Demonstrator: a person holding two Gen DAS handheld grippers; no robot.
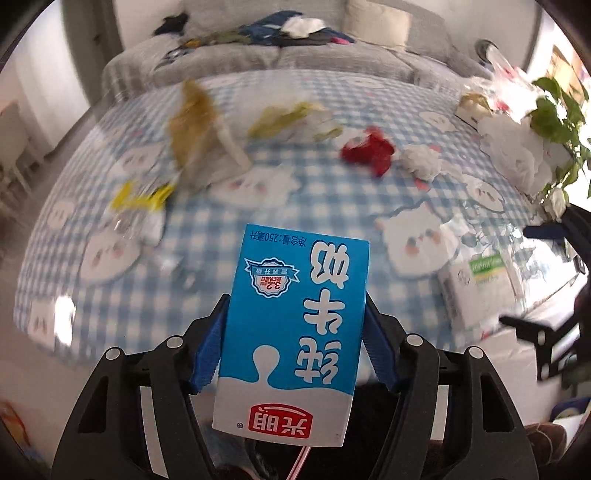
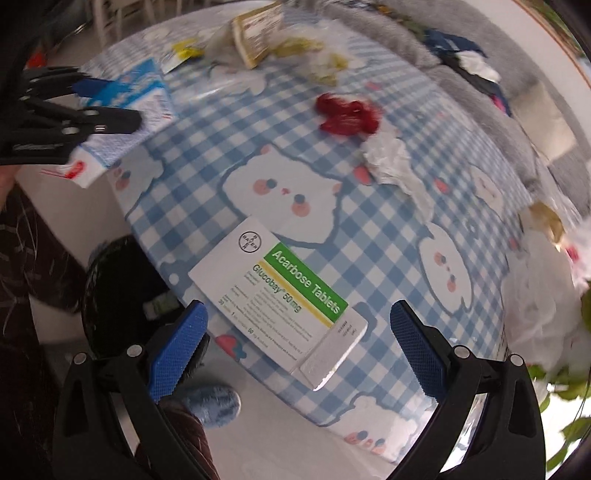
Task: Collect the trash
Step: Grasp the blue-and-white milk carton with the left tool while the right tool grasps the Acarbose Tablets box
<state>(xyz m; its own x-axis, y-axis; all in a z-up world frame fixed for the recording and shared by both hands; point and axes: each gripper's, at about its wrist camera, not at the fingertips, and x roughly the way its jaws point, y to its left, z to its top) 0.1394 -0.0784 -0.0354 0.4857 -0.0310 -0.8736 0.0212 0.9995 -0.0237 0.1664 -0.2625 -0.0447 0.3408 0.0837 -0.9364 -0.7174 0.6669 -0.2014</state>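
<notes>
My left gripper (image 1: 295,325) is shut on a blue and white milk carton (image 1: 295,332) and holds it above the near edge of the table. In the right wrist view the carton (image 2: 136,99) and the left gripper (image 2: 110,107) show at the upper left. My right gripper (image 2: 299,339) is open, its blue pads either side of a white Acarbose tablet box (image 2: 280,299) lying at the table's near edge. A black bin (image 2: 122,295) stands on the floor below the edge.
The blue checked tablecloth (image 2: 258,147) carries a red wrapper (image 2: 347,114), crumpled tissue (image 2: 391,158), a yellow packet (image 1: 144,195), a brown box (image 2: 258,33) and greenish scraps (image 1: 291,118). A white bag and plant (image 1: 535,140) stand at the right. A grey sofa (image 1: 258,62) lies behind.
</notes>
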